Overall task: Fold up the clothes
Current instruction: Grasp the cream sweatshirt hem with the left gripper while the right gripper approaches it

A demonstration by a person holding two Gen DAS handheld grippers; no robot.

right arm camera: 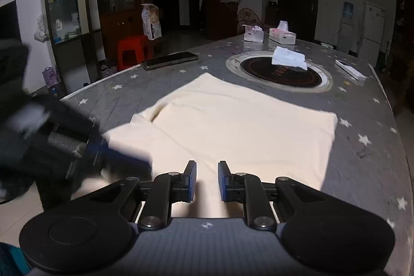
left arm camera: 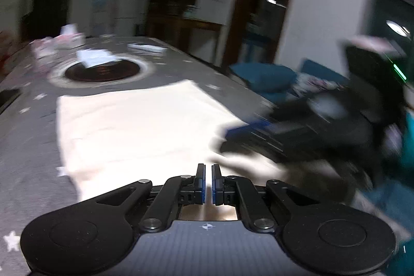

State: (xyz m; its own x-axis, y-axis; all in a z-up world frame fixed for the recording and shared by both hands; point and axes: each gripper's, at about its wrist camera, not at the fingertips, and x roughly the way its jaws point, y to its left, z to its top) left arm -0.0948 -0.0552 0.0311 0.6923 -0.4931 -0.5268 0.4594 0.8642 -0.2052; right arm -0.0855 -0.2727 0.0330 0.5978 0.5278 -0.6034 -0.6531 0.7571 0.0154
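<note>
Cream garment (right arm camera: 227, 126) lies folded flat on the star-print desk (right arm camera: 362, 162), just short of the round inset plate (right arm camera: 282, 73). Left tongs (left arm camera: 208, 179) clenched w/ nothing between them, over the cloth's near edge. Right tongs (right arm camera: 207, 181) – slightly parted, empty, above the garment's near side.

open table (right arm camera: 362, 159) right, garment (right arm camera: 233, 126) ahead

A folded cream cloth garment (right arm camera: 222, 126) lies on the grey star-patterned quilted worktop (right arm camera: 362, 159). Behind it sits a round dark inset plate (right arm camera: 274, 74) with a white crumpled tissue (right arm camera: 289, 60) on it. Two tissue boxes (right arm camera: 282, 36) stand farther back; a flat dark keyboard-like slab (right arm camera: 169, 60) lies left.
</note>
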